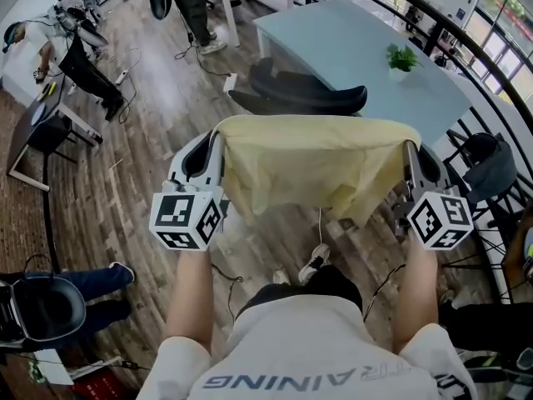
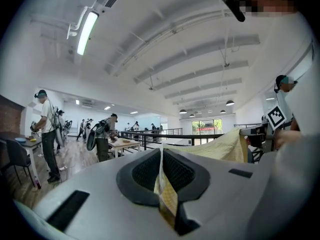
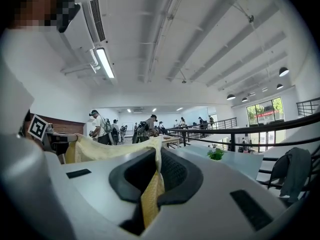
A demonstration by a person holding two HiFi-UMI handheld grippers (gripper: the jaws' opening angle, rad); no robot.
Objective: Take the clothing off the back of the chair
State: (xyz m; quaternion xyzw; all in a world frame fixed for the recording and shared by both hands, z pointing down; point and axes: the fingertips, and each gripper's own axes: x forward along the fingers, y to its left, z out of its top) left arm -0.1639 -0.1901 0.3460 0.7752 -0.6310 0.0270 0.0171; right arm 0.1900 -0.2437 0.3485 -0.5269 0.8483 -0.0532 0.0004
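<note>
- In the middle of the head view, the yellow clothing (image 1: 312, 169) hangs spread between my two tools. Its upper edge runs taut from one to the other, and its lower edge sags toward my legs.
- My left tool (image 1: 218, 144) is clamped on the cloth's left corner; its own view shows the jaws pinching a yellow fold.
- My right tool (image 1: 408, 152) is clamped on the right corner in the same way.
- The black chair (image 1: 300, 98) shows just above the cloth's upper edge in the frame; I cannot tell whether they touch.
- Open wooden floor (image 1: 150, 157) lies to the left. The pale blue worktop (image 1: 350, 44) and a dark railing (image 1: 450, 40) close off the upper right.
- Count: two tools, one garment, one black chair, and one potted plant (image 1: 403, 58) on the worktop.
</note>
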